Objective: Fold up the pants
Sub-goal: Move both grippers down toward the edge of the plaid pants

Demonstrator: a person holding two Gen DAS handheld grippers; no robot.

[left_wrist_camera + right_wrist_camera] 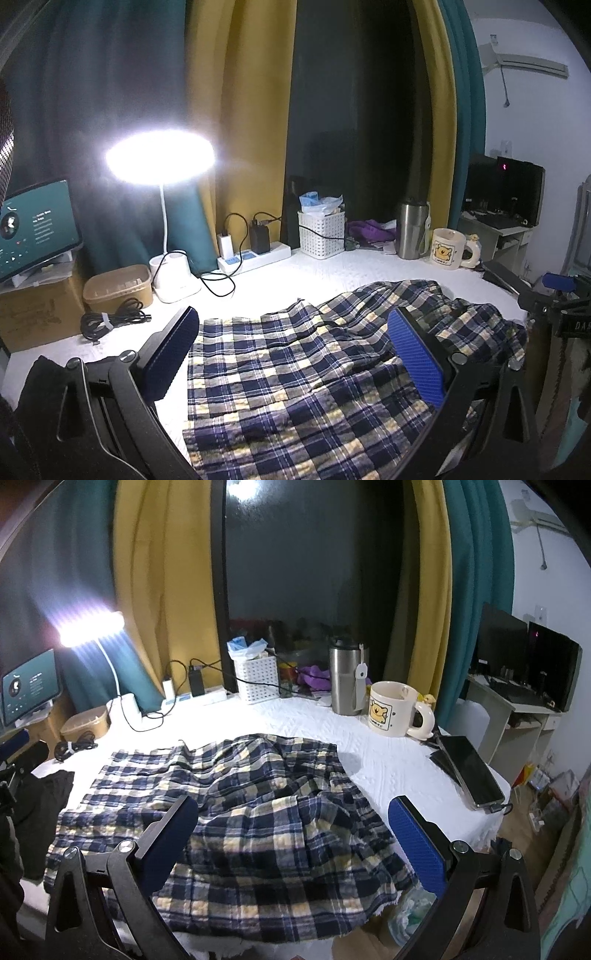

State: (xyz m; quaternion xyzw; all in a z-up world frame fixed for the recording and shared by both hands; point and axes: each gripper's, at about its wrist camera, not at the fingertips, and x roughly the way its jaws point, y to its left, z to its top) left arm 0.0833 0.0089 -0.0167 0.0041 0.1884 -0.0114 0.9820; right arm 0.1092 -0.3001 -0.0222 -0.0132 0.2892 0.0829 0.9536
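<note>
My left gripper (295,354) hangs with its jaws spread wide and nothing between them, above the plaid pants (295,369) that fill the lower centre of its frame on the white table cover (314,273). My right gripper (295,834) is likewise spread and empty over the rumpled pants (258,812) at lower centre, with the bear mug (395,709) at upper right and the lit lamp (88,627) at left.

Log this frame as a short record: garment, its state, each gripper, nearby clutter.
garment: plaid pants
state: spread rumpled on the white table, not yet folded
left gripper: open, above the pants, holding nothing
right gripper: open, above the pants, holding nothing
clutter: mug, steel tumbler, phone, basket, lit lamp
</note>
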